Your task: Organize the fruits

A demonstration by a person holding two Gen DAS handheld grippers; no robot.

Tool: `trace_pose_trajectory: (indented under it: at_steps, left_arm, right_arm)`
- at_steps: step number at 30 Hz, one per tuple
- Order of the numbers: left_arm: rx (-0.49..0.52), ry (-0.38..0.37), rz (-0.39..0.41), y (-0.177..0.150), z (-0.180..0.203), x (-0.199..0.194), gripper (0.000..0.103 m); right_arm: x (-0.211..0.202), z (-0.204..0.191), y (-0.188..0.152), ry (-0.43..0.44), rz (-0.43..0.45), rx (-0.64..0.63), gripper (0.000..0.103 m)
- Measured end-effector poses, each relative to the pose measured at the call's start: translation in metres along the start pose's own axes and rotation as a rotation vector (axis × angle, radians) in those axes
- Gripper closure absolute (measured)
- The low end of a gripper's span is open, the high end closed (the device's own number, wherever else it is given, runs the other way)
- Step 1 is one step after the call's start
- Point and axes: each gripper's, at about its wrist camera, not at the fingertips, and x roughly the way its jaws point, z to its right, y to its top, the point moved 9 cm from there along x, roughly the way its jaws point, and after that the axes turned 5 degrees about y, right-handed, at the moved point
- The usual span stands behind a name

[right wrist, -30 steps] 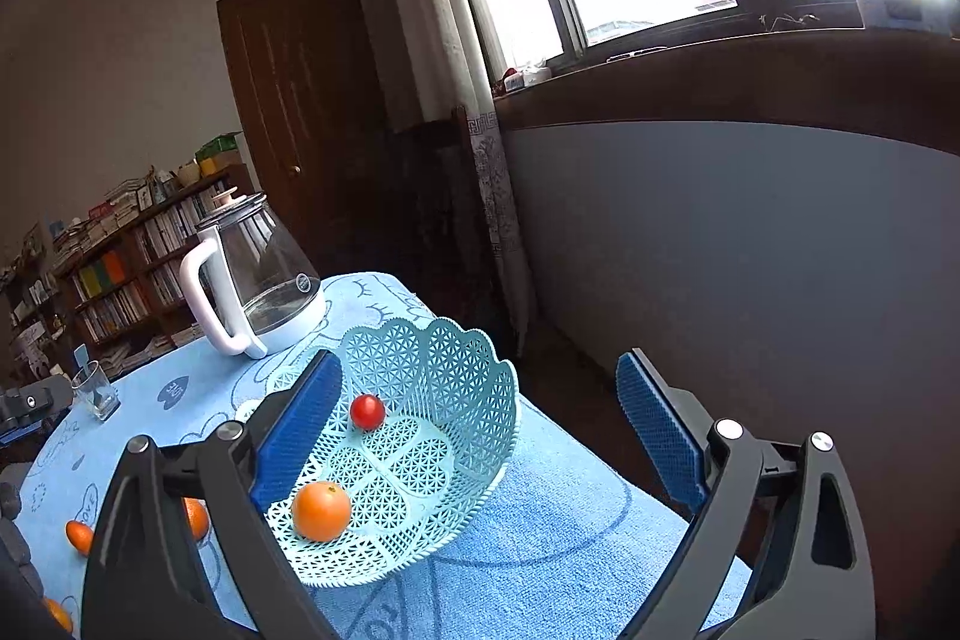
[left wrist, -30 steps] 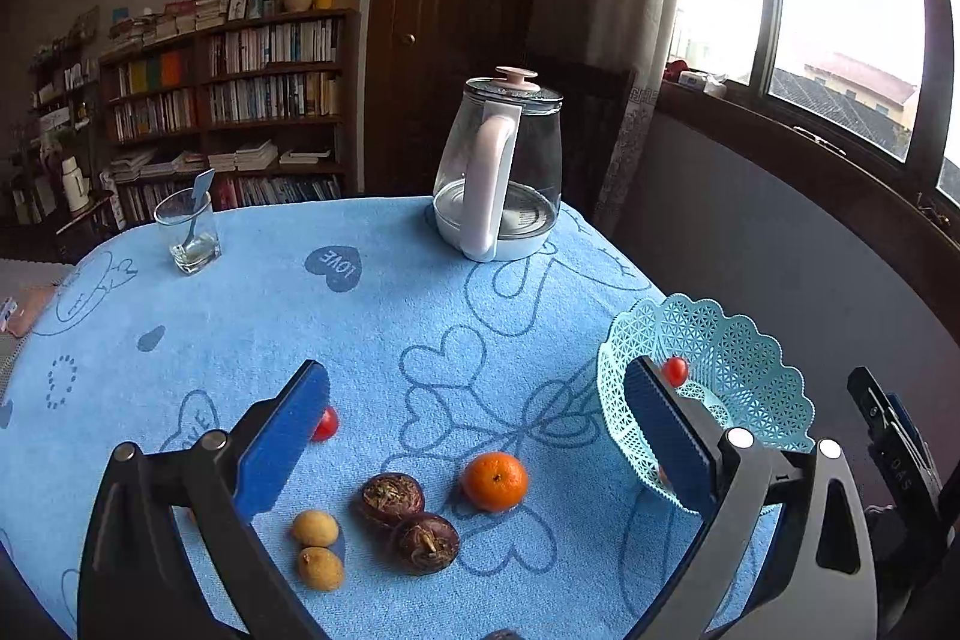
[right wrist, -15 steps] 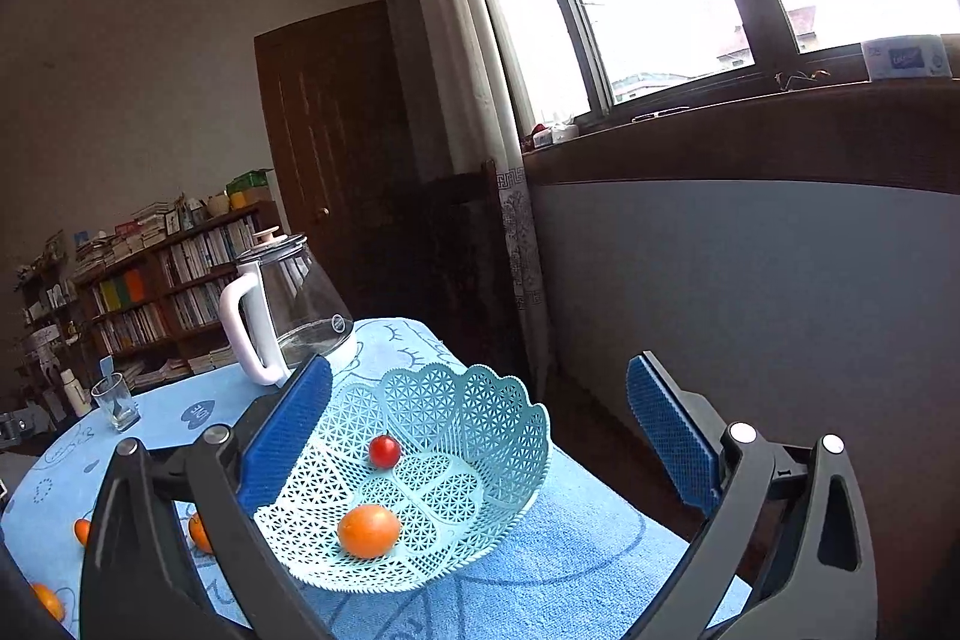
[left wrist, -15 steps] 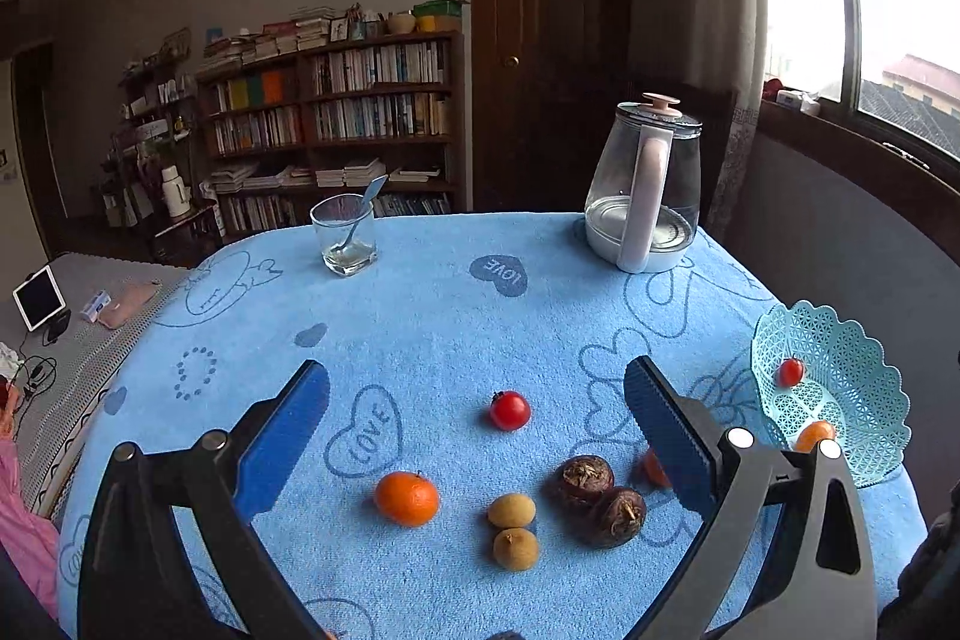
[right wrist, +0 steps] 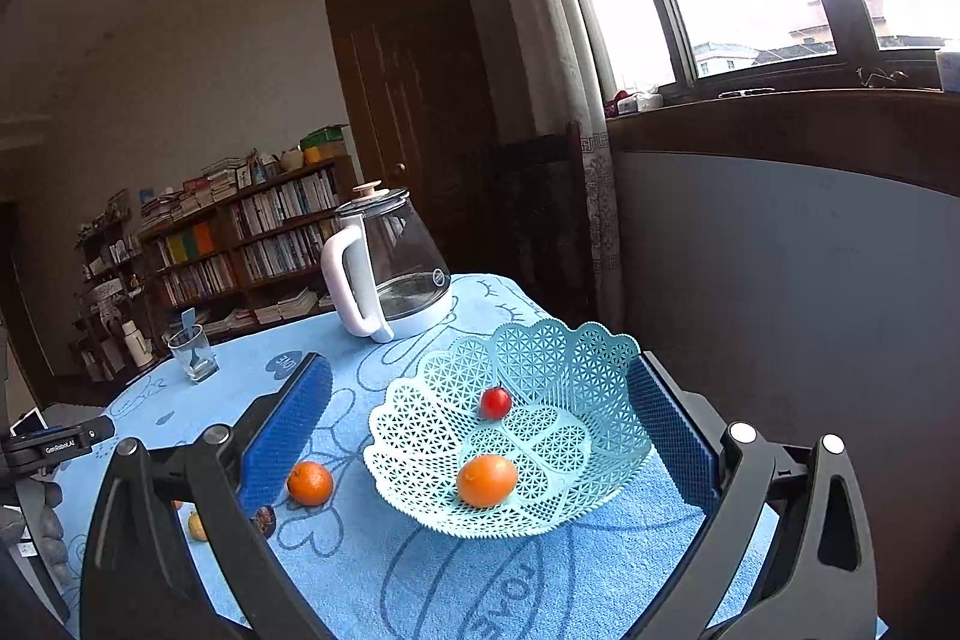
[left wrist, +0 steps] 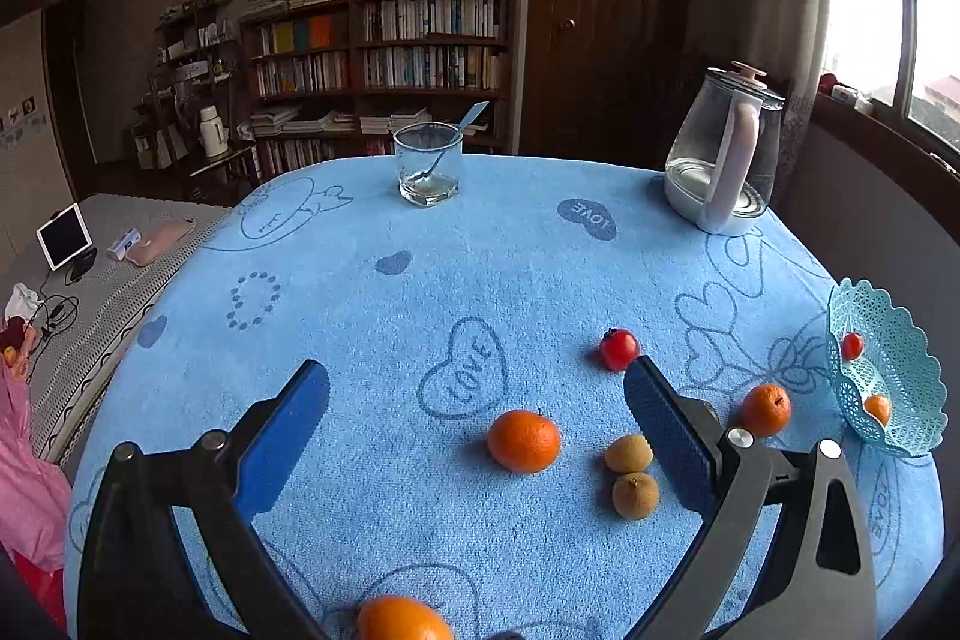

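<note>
A light blue lattice basket (right wrist: 558, 358) stands at the table's right edge and holds an orange (right wrist: 486, 480) and a cherry tomato (right wrist: 495, 402). My right gripper (right wrist: 477, 430) is open and empty, just in front of the basket. My left gripper (left wrist: 477, 430) is open and empty above loose fruit on the blue cloth: an orange (left wrist: 524, 441), two small tan fruits (left wrist: 629, 453), a cherry tomato (left wrist: 619, 349), another orange (left wrist: 765, 409) and one orange at the bottom edge (left wrist: 402, 619). The basket shows at the right in the left wrist view (left wrist: 900, 370).
A glass kettle with a white handle (left wrist: 720, 160) and a drinking glass with a spoon (left wrist: 429, 163) stand at the table's far side. A dark fruit (right wrist: 264, 517) lies partly hidden behind my right gripper's left finger. The table drops off past the basket.
My left gripper has swung left, away from the basket, so the loose fruit now lies between and right of its fingers. My right gripper has drawn back slightly from the basket.
</note>
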Motion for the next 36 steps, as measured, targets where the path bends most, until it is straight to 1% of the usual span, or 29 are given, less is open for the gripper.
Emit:
trace_pose_trajectory:
  at_steps: [3, 7, 13, 15, 17, 18, 20, 22, 23, 25, 26, 27, 32, 36]
  left_arm:
    - [-0.001, -0.006, -0.036, -0.009, -0.001, 0.012, 0.005]
    - [0.022, -0.019, -0.075, -0.019, 0.004, 0.027, 0.005]
    - [0.057, -0.04, -0.138, -0.034, 0.014, 0.049, 0.006]
    - [0.068, -0.049, -0.158, -0.038, 0.017, 0.054, 0.014]
    - [0.073, -0.057, -0.181, -0.043, 0.018, 0.058, 0.024]
    - [0.075, -0.06, -0.19, -0.045, 0.019, 0.06, 0.026]
    - [0.071, -0.07, -0.207, -0.048, 0.02, 0.064, 0.038]
    - [0.06, -0.092, -0.223, -0.051, 0.022, 0.068, 0.043]
    - [0.055, -0.102, -0.228, -0.051, 0.022, 0.069, 0.049]
    - [0.045, -0.121, -0.236, -0.052, 0.024, 0.073, 0.055]
    - [0.037, -0.135, -0.24, -0.053, 0.025, 0.074, 0.061]
    - [0.029, -0.146, -0.243, -0.053, 0.025, 0.075, 0.063]
    - [0.02, -0.151, -0.225, -0.051, 0.026, 0.072, 0.063]
    - [0.016, -0.134, -0.19, -0.048, 0.023, 0.062, 0.063]
  right_arm:
    - [0.002, -0.017, -0.007, 0.03, -0.029, -0.029, 0.003]
    - [0.006, -0.032, -0.016, 0.061, -0.067, -0.046, 0.003]
    - [0.012, -0.043, -0.026, 0.101, -0.114, -0.063, 0.003]
    - [0.014, -0.047, -0.03, 0.117, -0.133, -0.065, 0.003]
    - [0.015, -0.05, -0.033, 0.126, -0.145, -0.071, 0.003]
    - [0.016, -0.051, -0.034, 0.131, -0.15, -0.075, 0.003]
    - [0.015, -0.055, -0.036, 0.143, -0.158, -0.083, 0.003]
    - [0.016, -0.06, -0.038, 0.157, -0.166, -0.091, 0.003]
    - [0.017, -0.062, -0.039, 0.165, -0.172, -0.096, 0.003]
    - [0.017, -0.067, -0.042, 0.182, -0.184, -0.105, 0.003]
    - [0.017, -0.069, -0.044, 0.191, -0.191, -0.11, 0.003]
    - [0.018, -0.072, -0.046, 0.199, -0.198, -0.116, 0.003]
    - [0.018, -0.088, -0.057, 0.245, -0.231, -0.146, 0.003]
    - [0.018, -0.102, -0.066, 0.286, -0.267, -0.167, 0.003]
